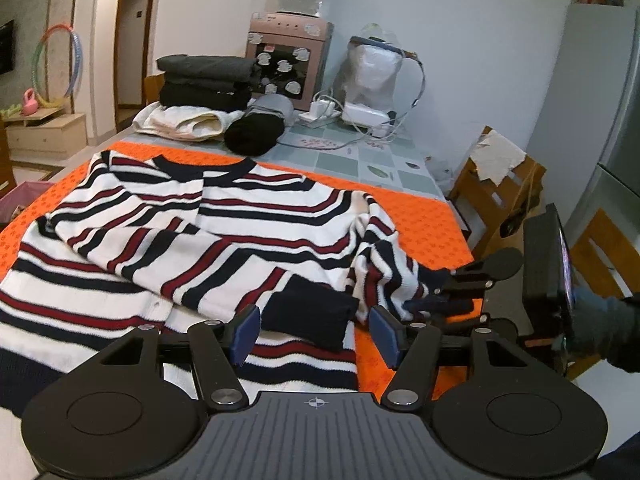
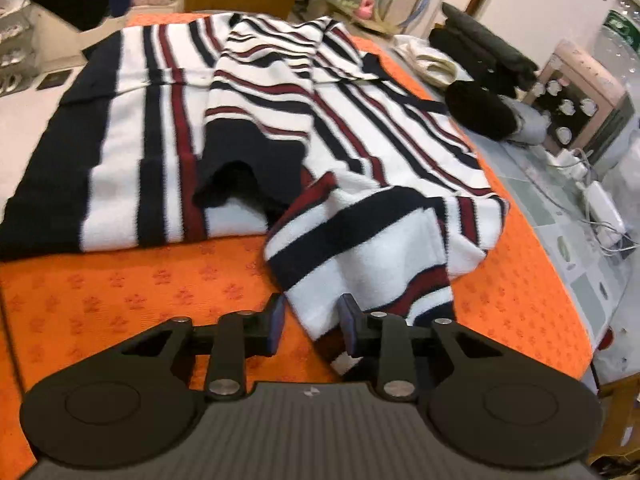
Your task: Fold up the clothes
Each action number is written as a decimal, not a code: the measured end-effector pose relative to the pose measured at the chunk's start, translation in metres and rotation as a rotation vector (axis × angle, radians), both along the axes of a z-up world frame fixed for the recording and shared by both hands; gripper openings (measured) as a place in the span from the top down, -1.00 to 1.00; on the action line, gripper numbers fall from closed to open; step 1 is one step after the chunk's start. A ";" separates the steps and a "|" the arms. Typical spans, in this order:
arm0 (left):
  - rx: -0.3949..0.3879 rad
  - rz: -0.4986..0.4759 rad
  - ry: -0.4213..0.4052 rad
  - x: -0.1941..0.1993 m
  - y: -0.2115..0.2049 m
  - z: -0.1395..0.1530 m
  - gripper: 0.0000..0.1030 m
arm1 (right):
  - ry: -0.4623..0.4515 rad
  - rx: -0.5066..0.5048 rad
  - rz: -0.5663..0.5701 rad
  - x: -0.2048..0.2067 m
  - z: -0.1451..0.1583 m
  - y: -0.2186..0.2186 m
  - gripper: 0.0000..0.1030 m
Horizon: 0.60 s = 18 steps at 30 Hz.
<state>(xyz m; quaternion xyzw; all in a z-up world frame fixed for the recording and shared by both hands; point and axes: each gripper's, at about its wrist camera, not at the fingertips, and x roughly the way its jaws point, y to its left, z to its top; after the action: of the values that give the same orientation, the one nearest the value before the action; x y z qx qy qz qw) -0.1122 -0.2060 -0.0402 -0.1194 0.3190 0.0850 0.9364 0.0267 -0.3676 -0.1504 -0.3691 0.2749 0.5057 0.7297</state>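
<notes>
Left gripper (image 1: 314, 334): our jaws stand wide apart at the near edge of the counter, with the dark cuff (image 1: 310, 314) of one sleeve lying just beyond them and nothing held.

Right gripper (image 2: 312, 328): our jaws are partly apart with the end of the other sleeve (image 2: 360, 248) lying between them; the right pad touches the knit and the left pad stands clear of it, so we cannot say it is clamped. In the left wrist view this gripper (image 1: 444, 300) sits at the counter's right edge against that sleeve's dark cuff.

Hand (image 1: 604, 328): a gloved hand holds the right gripper's handle, off the right edge.

Sweater (image 1: 180, 232): white with navy and dark red stripes, it lies flat on the orange mat (image 1: 420, 216) across the near half of the counter, neck toward the far edge and navy hem at the near edge. One sleeve is folded diagonally across the chest; the other trails, rumpled, toward the right edge.

Folded pile (image 1: 204, 80): dark garments stacked on a cream one, at the far left corner.

Black bundle (image 1: 254, 134): a rolled dark piece just beyond the mat, beside the pile.

Water dispenser (image 1: 288, 64): pink, with a bottle on top, at the far edge against the wall.

Cables (image 1: 360, 118): white adapters and cords near the far right corner.
</notes>
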 end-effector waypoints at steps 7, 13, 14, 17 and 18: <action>-0.015 -0.009 -0.009 0.002 0.002 0.000 -0.23 | 0.284 0.125 -0.150 0.027 0.031 -0.013 0.93; -0.066 -0.101 -0.033 0.010 -0.006 0.000 -0.23 | 0.699 0.317 -0.264 0.048 0.064 -0.027 0.93; -0.079 -0.118 -0.035 0.011 -0.008 0.000 -0.23 | 0.768 0.349 -0.283 0.052 0.070 -0.029 0.93; -0.095 -0.145 -0.038 0.013 -0.010 -0.003 -0.25 | 0.966 0.442 -0.336 0.062 0.085 -0.035 0.93; -0.096 -0.151 -0.037 0.014 -0.011 -0.004 -0.25 | 0.991 0.462 -0.338 0.062 0.088 -0.032 0.93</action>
<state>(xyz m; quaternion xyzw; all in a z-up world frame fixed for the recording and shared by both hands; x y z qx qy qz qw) -0.0979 -0.2167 -0.0447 -0.1415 0.3133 -0.0035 0.9391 0.0888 -0.3999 -0.0627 0.1302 0.5219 0.5416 0.6461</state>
